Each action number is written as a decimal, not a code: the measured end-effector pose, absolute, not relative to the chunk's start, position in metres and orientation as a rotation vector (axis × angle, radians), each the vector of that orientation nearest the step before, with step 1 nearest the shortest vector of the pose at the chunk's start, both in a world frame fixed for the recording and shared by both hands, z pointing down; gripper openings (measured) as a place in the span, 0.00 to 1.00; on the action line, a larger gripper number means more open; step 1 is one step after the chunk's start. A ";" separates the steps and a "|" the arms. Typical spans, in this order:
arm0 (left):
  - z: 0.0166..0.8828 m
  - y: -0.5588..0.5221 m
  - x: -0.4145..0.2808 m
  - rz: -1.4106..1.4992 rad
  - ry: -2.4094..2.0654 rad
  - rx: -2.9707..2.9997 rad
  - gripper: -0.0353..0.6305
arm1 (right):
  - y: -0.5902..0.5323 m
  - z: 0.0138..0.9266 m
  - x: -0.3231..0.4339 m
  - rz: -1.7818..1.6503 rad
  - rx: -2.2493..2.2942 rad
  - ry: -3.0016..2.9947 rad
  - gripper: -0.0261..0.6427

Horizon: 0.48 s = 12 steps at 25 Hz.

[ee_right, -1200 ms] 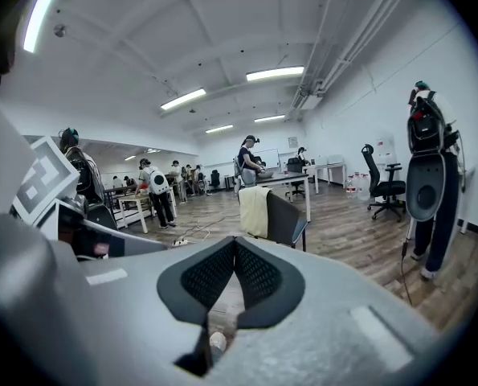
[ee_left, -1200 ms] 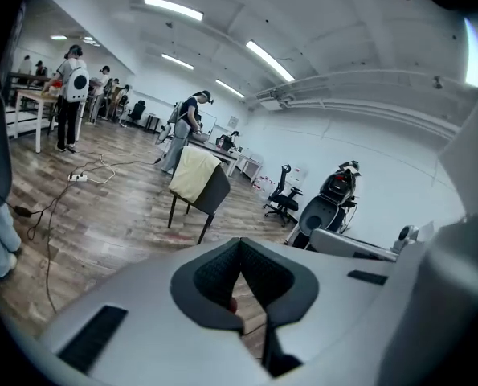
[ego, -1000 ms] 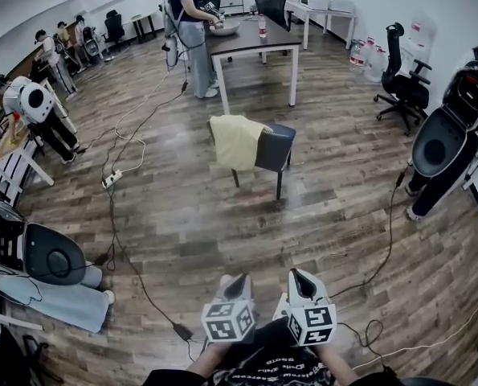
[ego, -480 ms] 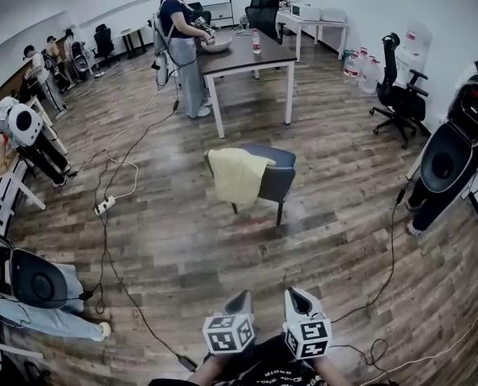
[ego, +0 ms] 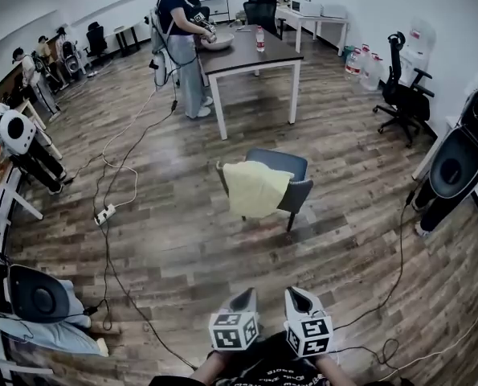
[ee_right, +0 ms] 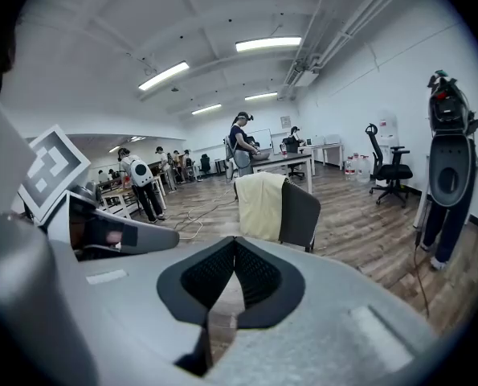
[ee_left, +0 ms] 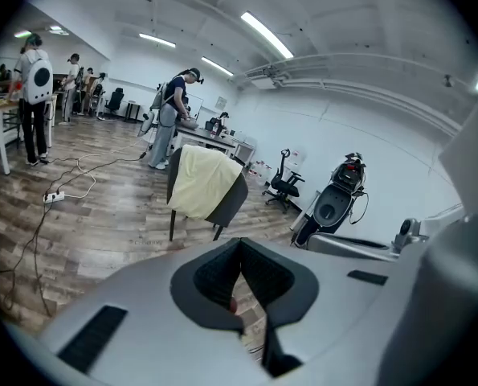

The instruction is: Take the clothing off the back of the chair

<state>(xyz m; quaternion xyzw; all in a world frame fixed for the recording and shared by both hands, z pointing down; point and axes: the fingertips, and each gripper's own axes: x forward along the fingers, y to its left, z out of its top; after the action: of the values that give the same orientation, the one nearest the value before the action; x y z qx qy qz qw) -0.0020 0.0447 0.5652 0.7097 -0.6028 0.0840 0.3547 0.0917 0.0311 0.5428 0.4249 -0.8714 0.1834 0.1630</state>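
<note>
A pale yellow garment [ego: 256, 188] hangs over the back of a dark grey chair [ego: 287, 167] standing mid-floor, well ahead of me. It also shows in the left gripper view [ee_left: 198, 182] and the right gripper view [ee_right: 259, 204]. My left gripper [ego: 244, 297] and right gripper [ego: 295, 296] are side by side at the bottom of the head view, both shut and empty, pointing toward the chair from some distance. The jaws of each meet at their tips with nothing between them.
A person stands at a dark table [ego: 247, 51] beyond the chair. Cables [ego: 114, 207] trail over the wood floor at left. A black office chair [ego: 403, 95] and a dark machine [ego: 455, 163] stand at right. More people and benches line the left wall.
The chair and garment have come closer and lower in the head view as I walk toward them. Both grippers stay shut and side by side.
</note>
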 end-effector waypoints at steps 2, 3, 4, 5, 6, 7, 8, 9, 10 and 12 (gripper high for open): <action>0.567 0.034 -0.014 0.222 -1.544 1.845 0.07 | 0.022 0.544 0.079 0.522 1.223 -2.480 0.05; 0.568 0.028 -0.020 0.223 -1.539 1.849 0.07 | 0.018 0.545 0.073 0.524 1.225 -2.474 0.05; 0.569 0.021 -0.025 0.221 -1.534 1.852 0.07 | 0.014 0.548 0.068 0.530 1.220 -2.462 0.05; 0.570 0.016 -0.029 0.220 -1.528 1.854 0.07 | 0.012 0.552 0.063 0.539 1.207 -2.442 0.05; 0.571 0.011 -0.033 0.220 -1.518 1.857 0.07 | 0.012 0.557 0.059 0.552 1.190 -2.418 0.05; 0.572 0.008 -0.036 0.222 -1.506 1.861 0.07 | 0.013 0.561 0.055 0.564 1.179 -2.395 0.05; 0.572 0.005 -0.037 0.222 -1.493 1.867 0.07 | 0.014 0.564 0.052 0.575 1.177 -2.379 0.05; 0.572 0.003 -0.038 0.220 -1.480 1.875 0.07 | 0.014 0.565 0.050 0.583 1.186 -2.371 0.05; 0.572 0.000 -0.038 0.217 -1.469 1.885 0.07 | 0.012 0.564 0.050 0.590 1.201 -2.370 0.05; 0.570 -0.005 -0.038 0.215 -1.454 1.903 0.07 | 0.006 0.560 0.051 0.605 1.234 -2.374 0.05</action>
<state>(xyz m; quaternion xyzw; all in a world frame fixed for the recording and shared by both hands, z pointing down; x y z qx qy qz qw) -0.0383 -0.0047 0.5696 0.7382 -0.5641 0.0836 0.3604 0.0507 0.0060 0.5605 0.4410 -0.8483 0.2160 0.1978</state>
